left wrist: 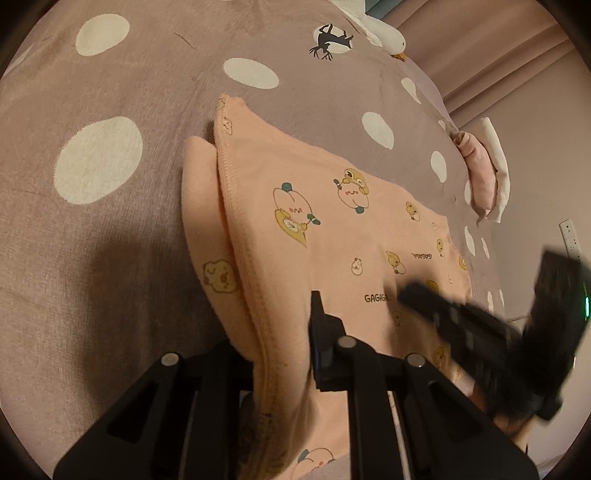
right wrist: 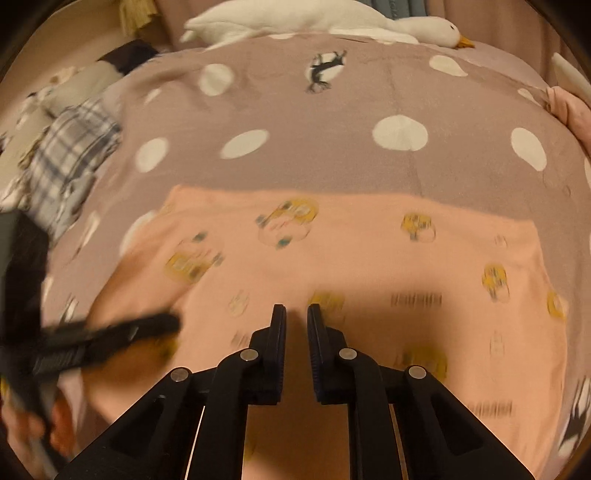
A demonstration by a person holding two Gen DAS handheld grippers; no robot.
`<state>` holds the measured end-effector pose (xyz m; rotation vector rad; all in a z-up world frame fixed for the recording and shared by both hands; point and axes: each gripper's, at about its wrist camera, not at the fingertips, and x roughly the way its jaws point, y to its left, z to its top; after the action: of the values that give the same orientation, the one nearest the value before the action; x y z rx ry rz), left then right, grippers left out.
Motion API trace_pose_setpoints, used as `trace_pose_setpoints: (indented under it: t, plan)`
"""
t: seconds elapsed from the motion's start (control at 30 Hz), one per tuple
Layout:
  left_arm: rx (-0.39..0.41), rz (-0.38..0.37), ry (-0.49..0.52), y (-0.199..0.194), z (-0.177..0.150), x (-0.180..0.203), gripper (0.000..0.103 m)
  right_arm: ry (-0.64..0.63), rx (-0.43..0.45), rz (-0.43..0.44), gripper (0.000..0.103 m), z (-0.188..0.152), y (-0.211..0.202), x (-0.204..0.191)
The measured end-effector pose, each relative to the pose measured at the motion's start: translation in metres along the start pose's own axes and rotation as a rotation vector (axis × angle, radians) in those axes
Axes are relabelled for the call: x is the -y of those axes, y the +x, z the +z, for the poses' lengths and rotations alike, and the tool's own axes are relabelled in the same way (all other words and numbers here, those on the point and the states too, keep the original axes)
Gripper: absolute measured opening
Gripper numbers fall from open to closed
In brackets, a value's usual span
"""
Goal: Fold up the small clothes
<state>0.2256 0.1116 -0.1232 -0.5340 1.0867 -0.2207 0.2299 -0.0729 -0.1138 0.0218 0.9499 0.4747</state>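
- The peach garment, printed with small cartoon figures and the word GAGAGAL, lies across the bed cover, a mauve blanket with large cream dots.
- In the left wrist view the garment fills the centre and lower middle of the frame; its stitched hem runs from upper centre down toward the bottom, with a second layer of the same cloth showing just left of it.
- The left tool sits at bottom centre of that view, jaws drawn nearly together and pinching a raised fold of the peach garment; the cloth hides the left finger, and only the right one shows clearly.
- The right tool enters the same view from the lower right, blurred, its tip over the garment beside the printed lettering.
- In the right wrist view the garment spreads over the middle and lower frame, blurred. The right tool's jaws stand close together with a narrow gap; whether they hold any cloth cannot be told.
- The left tool appears blurred at the lower left of the right wrist view, reaching onto the garment's left edge.
- A white plush goose lies along the top of that view, and a plaid cloth sits at the upper left.
- A folded pink and white bundle rests at the bed's right edge.
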Motion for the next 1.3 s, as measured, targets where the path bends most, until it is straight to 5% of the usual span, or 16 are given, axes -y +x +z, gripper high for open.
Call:
trace_pose_setpoints:
  t: [0.33, 0.47, 0.63, 0.83, 0.9, 0.97, 1.07, 1.17, 1.3]
  plan:
    - [0.007, 0.038, 0.035, -0.005, 0.001, 0.02, 0.012, -0.068, -0.121, 0.009, 0.015, -0.049, -0.019, -0.013]
    - [0.017, 0.044, 0.076, -0.011, 0.001, 0.04, 0.011, 0.041, -0.057, 0.108, 0.015, -0.042, -0.038, 0.006]
    - [0.012, 0.053, 0.147, -0.011, 0.001, 0.074, 0.011, 0.321, 0.047, 0.238, 0.019, -0.024, -0.042, 0.057]
    - [-0.052, 0.075, 0.237, 0.014, -0.001, 0.116, 0.015, 0.579, 0.101, 0.435, 0.037, -0.03, -0.028, 0.103]
    - [-0.095, 0.055, 0.26, 0.027, -0.003, 0.128, 0.028, 0.663, 0.093, 0.5, 0.042, -0.038, -0.019, 0.116]
    - [-0.132, 0.033, 0.28, 0.039, -0.002, 0.137, 0.041, 0.711, 0.084, 0.524, 0.047, -0.045, -0.014, 0.123]
    - [-0.153, 0.007, 0.308, 0.048, -0.003, 0.146, 0.047, 0.754, 0.1, 0.529, 0.051, -0.047, -0.017, 0.132]
    - [-0.199, -0.106, 0.339, 0.05, -0.005, 0.153, 0.05, 0.784, 0.12, 0.549, 0.058, -0.047, -0.02, 0.141]
    - [-0.146, -0.05, 0.373, 0.04, -0.004, 0.151, 0.05, 0.78, 0.11, 0.552, 0.058, -0.047, -0.02, 0.149]
